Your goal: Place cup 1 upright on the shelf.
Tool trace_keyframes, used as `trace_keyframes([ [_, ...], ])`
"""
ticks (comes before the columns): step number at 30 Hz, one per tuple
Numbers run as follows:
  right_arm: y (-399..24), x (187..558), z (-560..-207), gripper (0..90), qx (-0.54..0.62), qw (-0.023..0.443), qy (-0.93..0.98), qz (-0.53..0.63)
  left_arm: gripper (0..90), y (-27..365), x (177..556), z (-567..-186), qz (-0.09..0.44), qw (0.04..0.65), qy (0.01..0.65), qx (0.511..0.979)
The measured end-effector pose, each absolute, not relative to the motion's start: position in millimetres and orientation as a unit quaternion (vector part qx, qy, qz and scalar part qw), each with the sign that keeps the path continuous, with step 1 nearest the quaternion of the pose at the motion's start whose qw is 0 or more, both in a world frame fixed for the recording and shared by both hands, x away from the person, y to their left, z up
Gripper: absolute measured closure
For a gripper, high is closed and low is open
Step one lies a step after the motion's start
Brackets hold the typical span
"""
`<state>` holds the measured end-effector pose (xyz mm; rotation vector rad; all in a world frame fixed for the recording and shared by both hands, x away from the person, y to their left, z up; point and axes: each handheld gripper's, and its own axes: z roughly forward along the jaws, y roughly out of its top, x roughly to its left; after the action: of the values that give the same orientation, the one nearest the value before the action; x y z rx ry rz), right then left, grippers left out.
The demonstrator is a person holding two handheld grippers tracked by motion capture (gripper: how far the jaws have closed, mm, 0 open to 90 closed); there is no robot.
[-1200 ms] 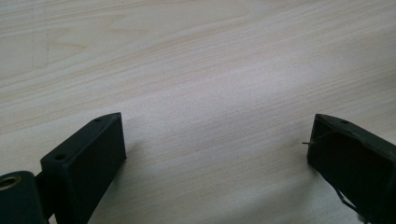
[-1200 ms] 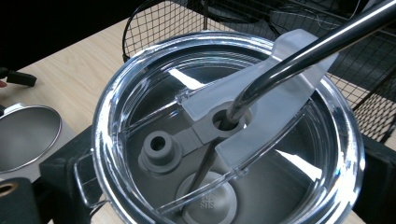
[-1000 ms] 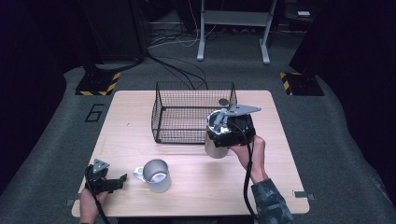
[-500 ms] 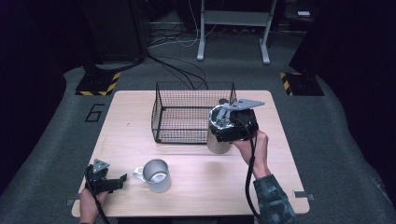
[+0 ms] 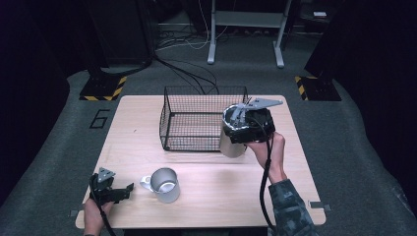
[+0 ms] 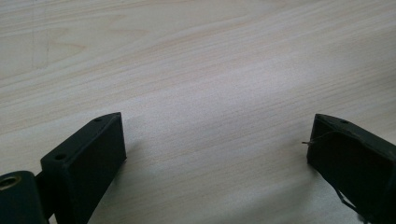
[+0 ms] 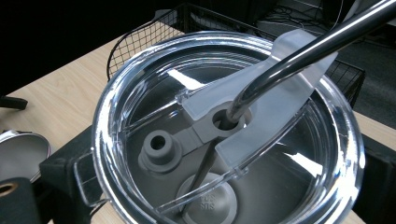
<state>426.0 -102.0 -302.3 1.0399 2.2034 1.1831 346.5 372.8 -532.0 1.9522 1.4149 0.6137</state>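
A steel tumbler (image 5: 232, 142) with a clear lid (image 7: 140, 84) and a metal straw (image 7: 308, 46) is at the wire basket's (image 5: 196, 120) right front corner. My right gripper (image 5: 248, 129) is shut on it, one black jaw on each side of the tumbler just under the lid, seen from above in the right gripper view. A steel mug (image 5: 164, 184) with a handle stands near the table's front left. Left of the mug, my left gripper (image 5: 115, 192) rests low by the front edge. Its jaws stand wide open over bare wood (image 6: 215, 93) with nothing between them.
The black wire basket stands empty mid-table toward the far edge. The wooden table (image 5: 295, 196) has bare room at the front right and far left. A cable trails from the right gripper down along the forearm (image 5: 265, 182). Dark floor with cables surrounds the table.
My right gripper with the tumbler has shifted slightly up and away, closer to the basket's right corner. The left gripper and the mug have not moved.
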Motion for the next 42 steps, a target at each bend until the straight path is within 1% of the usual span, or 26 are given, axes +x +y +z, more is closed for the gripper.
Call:
trace_keyframes([
  [17,-103,442,-291,3.4,0.387,0.218,0.788,0.425,4.4,373,346,-532,0.235,0.322,0.539,0.742],
  [29,-99,459,-281,3.3,0.388,0.226,0.788,0.422,4.4,372,346,-532,0.236,0.322,0.539,0.741],
  [42,-93,479,-277,3.4,0.389,0.236,0.791,0.410,4.4,372,346,-532,0.236,0.322,0.539,0.741],
])
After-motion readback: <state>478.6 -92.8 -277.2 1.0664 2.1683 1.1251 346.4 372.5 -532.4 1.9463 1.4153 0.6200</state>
